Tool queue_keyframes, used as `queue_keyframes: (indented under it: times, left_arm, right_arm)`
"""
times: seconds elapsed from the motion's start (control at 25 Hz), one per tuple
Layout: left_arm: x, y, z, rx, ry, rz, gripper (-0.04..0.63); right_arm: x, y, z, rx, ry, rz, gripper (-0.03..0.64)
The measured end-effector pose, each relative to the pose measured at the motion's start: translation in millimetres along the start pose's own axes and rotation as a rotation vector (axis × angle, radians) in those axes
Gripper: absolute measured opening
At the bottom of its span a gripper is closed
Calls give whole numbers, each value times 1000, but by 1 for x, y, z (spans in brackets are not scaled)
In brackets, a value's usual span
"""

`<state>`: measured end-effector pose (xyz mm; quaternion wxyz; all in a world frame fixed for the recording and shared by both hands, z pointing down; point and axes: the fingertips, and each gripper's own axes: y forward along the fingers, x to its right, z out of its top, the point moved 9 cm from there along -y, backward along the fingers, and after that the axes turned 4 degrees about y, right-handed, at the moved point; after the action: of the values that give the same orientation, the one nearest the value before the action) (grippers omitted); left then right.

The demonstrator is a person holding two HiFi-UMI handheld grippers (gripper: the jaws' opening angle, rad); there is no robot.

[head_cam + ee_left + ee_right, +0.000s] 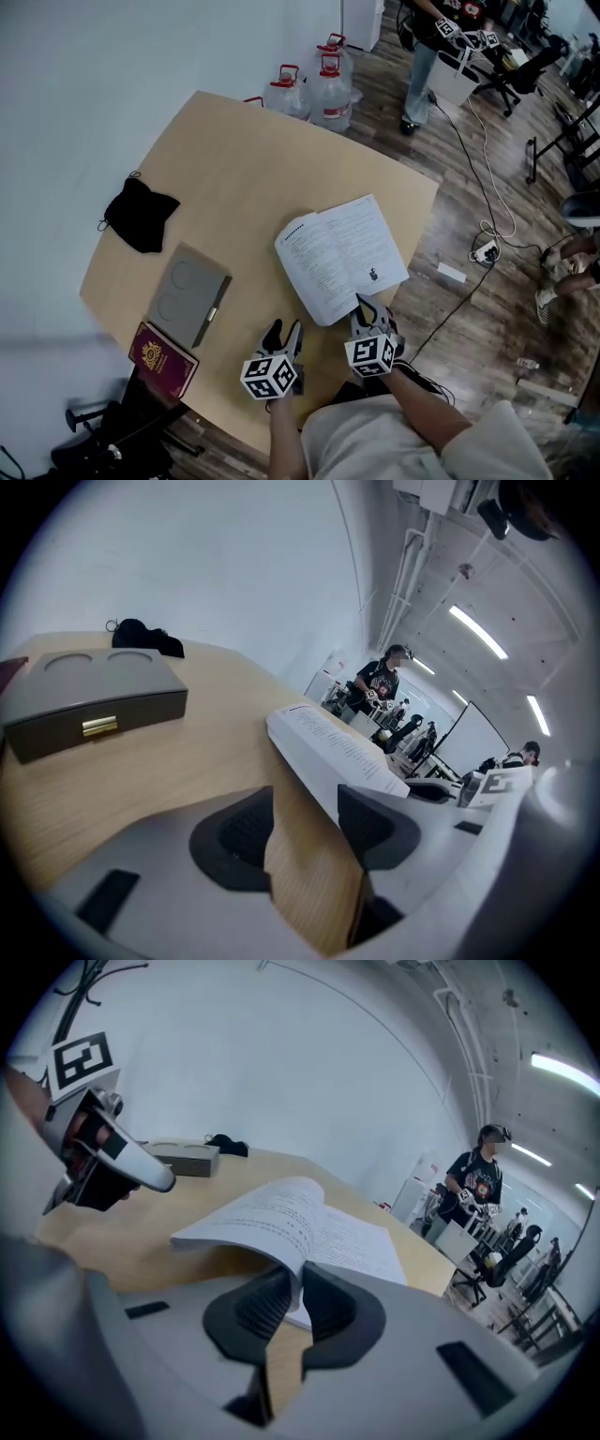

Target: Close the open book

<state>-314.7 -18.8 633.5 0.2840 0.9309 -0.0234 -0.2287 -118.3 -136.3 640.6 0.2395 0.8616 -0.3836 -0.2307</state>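
The book [342,258] lies open on the light wooden desk [253,169], printed pages up, near the desk's near right edge and just in front of the person. Its near corner is at the right gripper [364,305]. In the right gripper view that gripper's fingers [328,1312] are closed on the near edge of the book, pinching a thin bunch of pages. The leaves on the left side of the book bow up off the desk in a curve.

The left gripper [284,330] hovers just to the left of the book's near corner, beside the right gripper. Its fingers [239,841] stand apart with only bare desk between them. The book's left edge runs just beyond the right-hand finger, and I cannot tell whether they touch.

Left of the book, well apart from it, sits a grey box [187,295] with a small gold clasp on its side. A red booklet [161,359] lies just beyond the box, at the desk's edge. A black cloth [139,214] lies farther left of the book. Past the desk's far edge from the book, 3 water bottles [319,89] stand on the wooden floor [469,187], and a person [431,56] stands there too.
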Motion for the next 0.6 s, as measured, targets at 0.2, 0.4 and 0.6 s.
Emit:
queue_keyframes:
  times: [0.2, 0.4, 0.6]
  left_arm:
    - [9, 0, 0, -28, 84, 12, 224]
    - [13, -2, -3, -19, 111, 25, 206]
    - [19, -1, -2, -19, 132, 10, 189]
  right_arm:
    - [13, 4, -8, -27, 103, -16, 38]
    - [16, 5, -13, -32, 171, -6, 38]
    - [24, 9, -17, -48, 253, 35, 38]
